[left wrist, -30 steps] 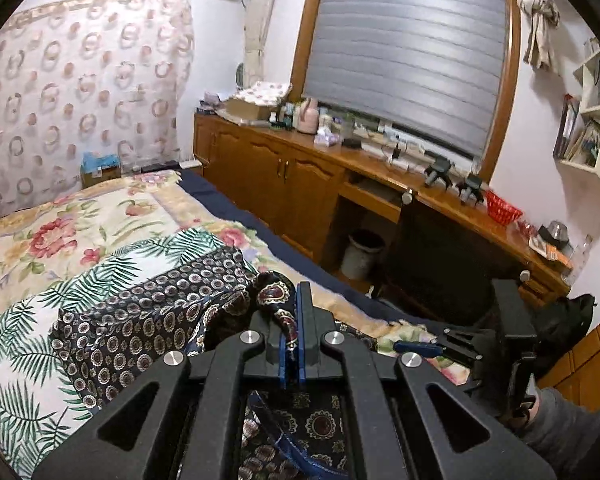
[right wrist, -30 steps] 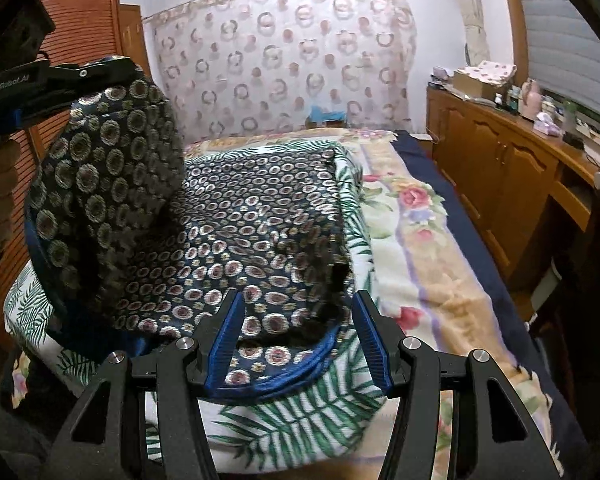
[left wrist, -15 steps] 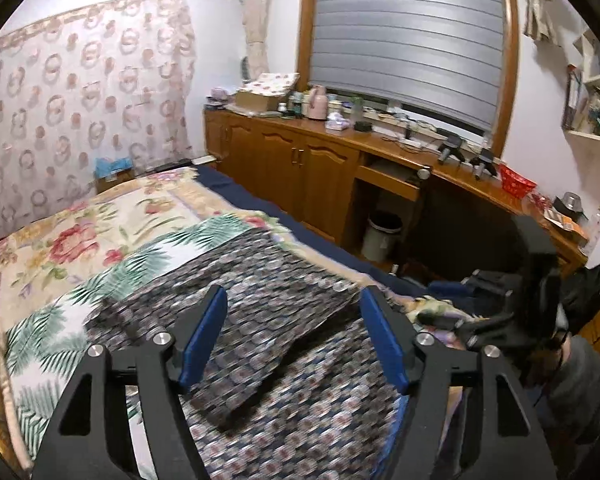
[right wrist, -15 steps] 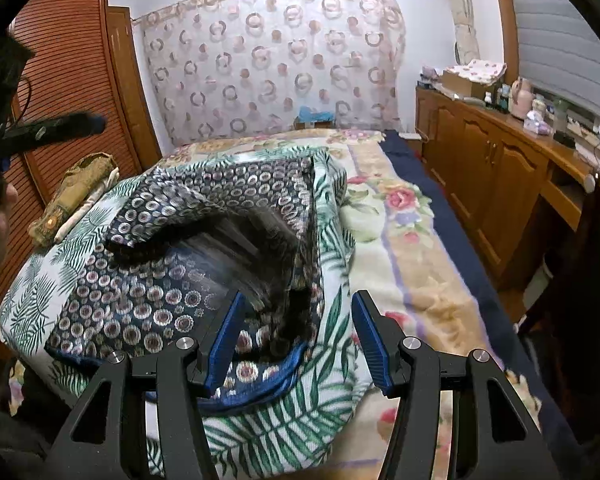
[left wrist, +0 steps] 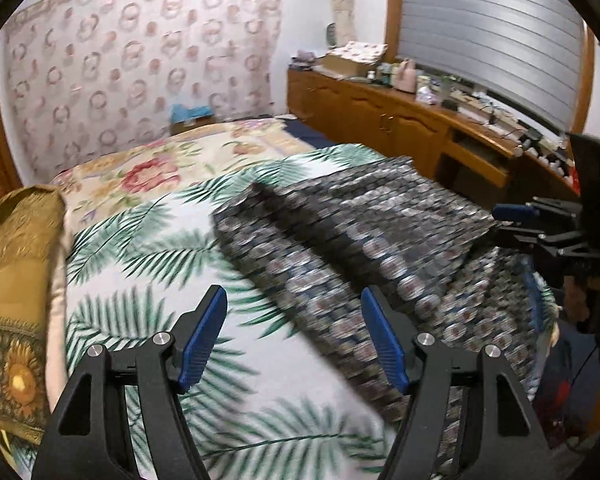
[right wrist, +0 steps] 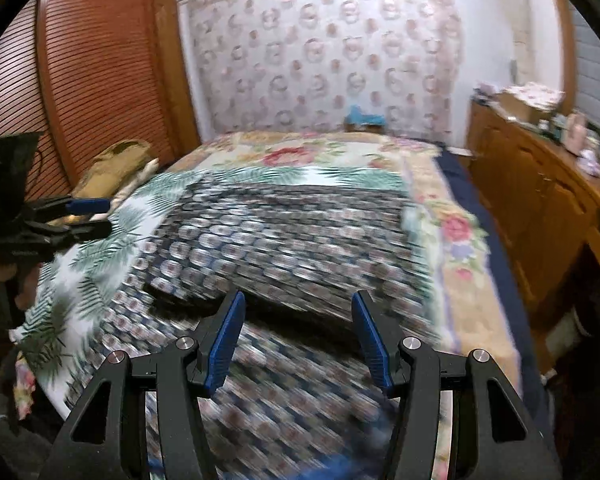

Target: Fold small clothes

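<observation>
Bedspread (left wrist: 147, 288) lies under both tongs; the patterned garment (right wrist: 283, 240) rests just ahead of them, one flap folded over. Left tongs (left wrist: 293, 336) and right tongs (right wrist: 297, 338) gape, empty. Snagging the spread beneath could drag the fold askew.

Dark circle-patterned garment (left wrist: 364, 240) on white, green-palm-leaf bedspread (left wrist: 147, 248); blue-padded black tongs (left wrist: 293, 336).

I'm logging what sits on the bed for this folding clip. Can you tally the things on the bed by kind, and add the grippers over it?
Dark patterned garment, partly folded on the palm-leaf cloth: 1
Gold cushion at the bed's edge: 1
Grippers, both open with nothing between the jaws: 2, left gripper and right gripper
Total: 4
</observation>
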The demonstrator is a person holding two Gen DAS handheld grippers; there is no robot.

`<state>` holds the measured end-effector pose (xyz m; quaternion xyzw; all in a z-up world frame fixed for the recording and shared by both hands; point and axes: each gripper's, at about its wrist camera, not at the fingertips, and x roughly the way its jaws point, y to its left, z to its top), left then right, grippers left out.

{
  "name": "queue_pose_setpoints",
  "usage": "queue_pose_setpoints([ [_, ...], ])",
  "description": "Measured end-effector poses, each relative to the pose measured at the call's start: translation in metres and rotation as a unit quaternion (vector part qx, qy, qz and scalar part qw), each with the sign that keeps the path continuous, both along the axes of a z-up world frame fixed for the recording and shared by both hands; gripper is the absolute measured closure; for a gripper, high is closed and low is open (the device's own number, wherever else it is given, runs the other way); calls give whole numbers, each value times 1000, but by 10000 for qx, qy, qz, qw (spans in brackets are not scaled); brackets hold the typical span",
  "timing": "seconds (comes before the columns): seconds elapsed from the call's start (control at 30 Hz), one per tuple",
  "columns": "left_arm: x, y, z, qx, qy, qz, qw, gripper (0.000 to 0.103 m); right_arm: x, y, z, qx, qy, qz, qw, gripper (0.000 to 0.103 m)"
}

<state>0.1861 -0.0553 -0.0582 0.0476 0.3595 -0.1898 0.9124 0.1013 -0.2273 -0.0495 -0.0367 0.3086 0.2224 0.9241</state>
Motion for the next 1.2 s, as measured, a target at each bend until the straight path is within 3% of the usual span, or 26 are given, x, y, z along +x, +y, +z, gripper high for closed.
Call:
queue_pose_setpoints([
  [0.37, 5, 27, -21, 124, 37, 126, 9998, 33, 54, 96, -11, -411, 489, 1099, 9919, 45],
  [0.57, 5, 32, -25, 29, 71, 114, 9999, 33, 66, 121, -27, -893, 698, 981, 9887, 45],
  [0.8, 9, 36, -29, -28, 132, 120, 9998, 33, 78, 143, -38, -1027, 773, 984, 9868, 46],
  [0.83, 9, 36, -29, -29, 137, 121, 9998, 32, 77, 143, -39, -1035, 771, 1006, 9865, 47],
  [0.87, 10, 36, -30, -26, 144, 123, 9998, 33, 77, 143, -39, -1065, 776, 1031, 9859, 58],
  [0.93, 12, 36, -30, -21, 165, 124, 9998, 33, 76, 142, -41, -1116, 763, 1013, 9856, 69],
  [1.0, 12, 35, -31, -25, 178, 115, 9998, 32, 72, 138, -36, -1096, 777, 1055, 9853, 93],
  [1.2, 16, 31, -34, -10, 239, 59, 9997, 32, 80, 109, -8, -951, 491, 966, 9896, 99],
])
